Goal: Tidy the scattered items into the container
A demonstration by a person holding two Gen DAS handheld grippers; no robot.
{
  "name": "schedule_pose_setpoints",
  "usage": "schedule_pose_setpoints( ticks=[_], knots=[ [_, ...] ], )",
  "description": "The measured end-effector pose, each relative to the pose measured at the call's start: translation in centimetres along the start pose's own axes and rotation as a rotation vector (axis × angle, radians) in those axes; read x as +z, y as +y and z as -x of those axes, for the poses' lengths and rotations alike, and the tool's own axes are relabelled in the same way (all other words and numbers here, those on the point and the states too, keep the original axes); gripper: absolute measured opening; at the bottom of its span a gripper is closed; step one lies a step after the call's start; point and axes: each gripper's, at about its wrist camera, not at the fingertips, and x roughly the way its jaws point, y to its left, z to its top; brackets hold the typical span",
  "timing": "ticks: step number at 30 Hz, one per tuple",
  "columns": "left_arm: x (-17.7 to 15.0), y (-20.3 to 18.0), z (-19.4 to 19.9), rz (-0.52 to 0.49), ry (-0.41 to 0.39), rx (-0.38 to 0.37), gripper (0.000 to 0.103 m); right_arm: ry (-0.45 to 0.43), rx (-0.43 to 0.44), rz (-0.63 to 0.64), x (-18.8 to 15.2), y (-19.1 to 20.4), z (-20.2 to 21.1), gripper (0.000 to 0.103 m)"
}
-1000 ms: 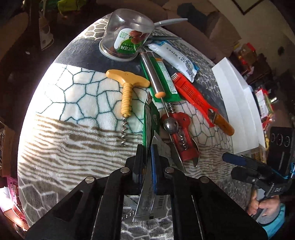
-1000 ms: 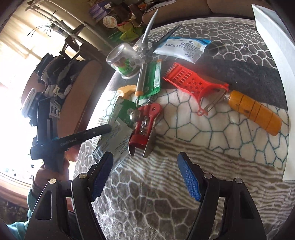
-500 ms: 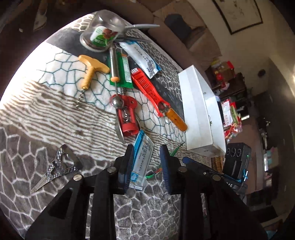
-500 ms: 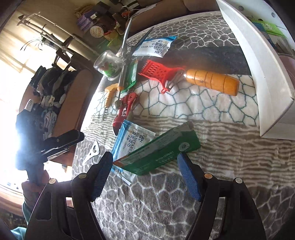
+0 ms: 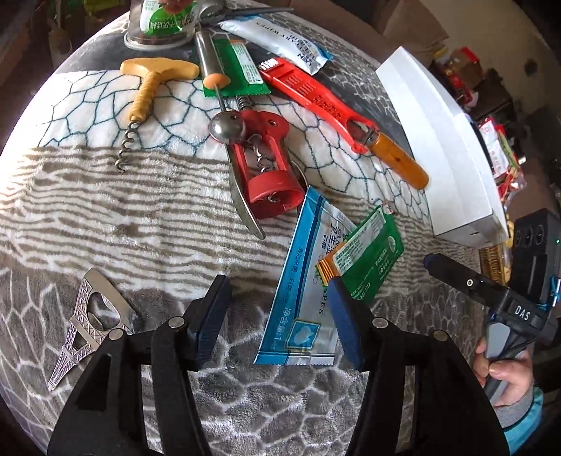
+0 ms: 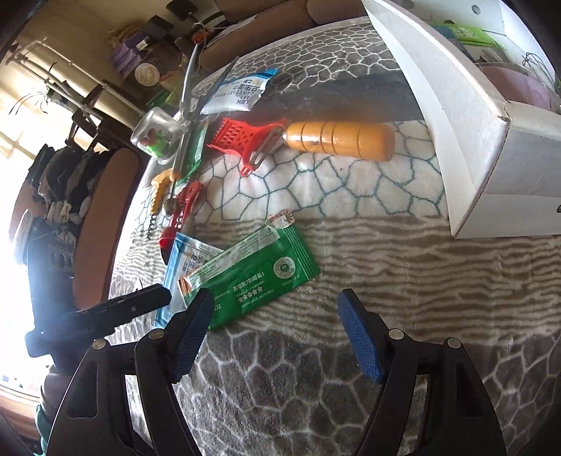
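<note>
A blue wipes sachet and a green sachet lie overlapping on the patterned blanket, just ahead of my open, empty left gripper. In the right wrist view the green sachet lies on the blue sachet, just ahead and left of my open, empty right gripper. The white box stands at the right; it also shows in the right wrist view with items inside.
On the blanket lie a red corkscrew, a yellow corkscrew, a red peeler with orange handle, a tower-shaped bottle opener, another green sachet, another wipes sachet and a clear jar.
My left gripper has opened and let the two sachets drop onto the blanket near the box; it had carried them rightward. My right gripper has moved closer to the box.
</note>
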Motion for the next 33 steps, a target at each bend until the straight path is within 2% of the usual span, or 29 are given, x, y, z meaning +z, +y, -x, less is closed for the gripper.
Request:
schedule_pose_setpoints(
  ticks=[4, 5, 7, 9, 11, 13, 14, 16, 17, 18, 22, 23, 24, 25, 26, 27, 29, 31, 33],
  knots=[
    [-0.1, 0.5, 0.1, 0.031, 0.011, -0.05, 0.05, -0.034, -0.128, 0.041, 0.8, -0.4, -0.1, 0.077],
    [-0.1, 0.6, 0.1, 0.038, 0.018, -0.071, 0.042, -0.044, -0.137, 0.061, 1.0, -0.3, -0.3, 0.08],
    [-0.2, 0.7, -0.2, 0.052, 0.052, -0.127, 0.034, -0.073, -0.145, 0.096, 1.6, -0.2, -0.8, 0.081],
    [-0.3, 0.3, -0.4, 0.048, 0.068, -0.141, 0.034, -0.065, -0.106, 0.105, 2.1, -0.2, -1.8, 0.081],
    [-0.3, 0.1, -0.7, 0.053, 0.077, -0.15, 0.034, -0.037, -0.004, 0.08, 2.2, -0.1, -2.8, 0.083],
    [-0.1, 0.2, -0.8, 0.064, 0.082, -0.172, 0.034, -0.037, 0.028, 0.125, 1.9, 0.9, -3.1, 0.082],
    [-0.1, 0.2, -0.8, 0.074, 0.087, -0.201, 0.034, -0.025, 0.078, 0.146, 1.6, 1.4, -3.2, 0.078],
    [-0.2, 0.2, -1.3, 0.094, 0.125, -0.254, 0.034, 0.019, 0.155, 0.159, 0.9, 2.1, -3.6, 0.055],
    [-0.5, -0.1, -1.6, 0.089, 0.156, -0.281, 0.034, 0.051, 0.16, 0.161, 0.5, 2.2, -3.8, 0.038],
    [-0.9, -0.6, -1.7, 0.077, 0.184, -0.309, 0.034, 0.07, 0.168, 0.163, 0.1, 2.4, -3.7, 0.037],
    [-3.2, -3.5, -1.9, -0.013, 0.273, -0.382, 0.034, 0.119, 0.244, 0.156, -2.0, 1.8, -1.8, 0.038],
    [-3.5, -4.1, -1.7, -0.042, 0.277, -0.36, 0.034, 0.114, 0.229, 0.161, -2.4, 1.5, -1.0, 0.038],
    [-3.6, -4.4, -1.5, -0.065, 0.274, -0.324, 0.034, 0.102, 0.2, 0.161, -2.7, 1.1, -0.2, 0.045],
    [-3.4, -4.2, -1.0, -0.068, 0.26, -0.29, 0.035, 0.082, 0.153, 0.155, -2.8, 0.5, 0.7, 0.051],
    [-3.0, -3.7, -0.5, -0.05, 0.237, -0.269, 0.039, 0.056, 0.1, 0.147, -2.9, 0.0, 1.6, 0.065],
    [-2.5, -2.8, 0.3, -0.015, 0.204, -0.27, 0.041, 0.029, 0.049, 0.141, -3.0, -0.5, 2.4, 0.07],
    [-1.2, -0.8, 2.0, 0.075, 0.116, -0.284, 0.055, -0.008, -0.011, 0.152, -3.2, -0.3, 3.5, 0.07],
    [0.0, 1.1, 3.4, 0.151, 0.032, -0.282, 0.059, -0.044, -0.027, 0.217, -3.5, 1.1, 3.8, 0.07],
    [0.7, 2.7, 4.0, 0.217, -0.005, -0.294, 0.059, -0.05, -0.032, 0.304, -4.1, 3.3, 3.0, 0.076]
  ],
)
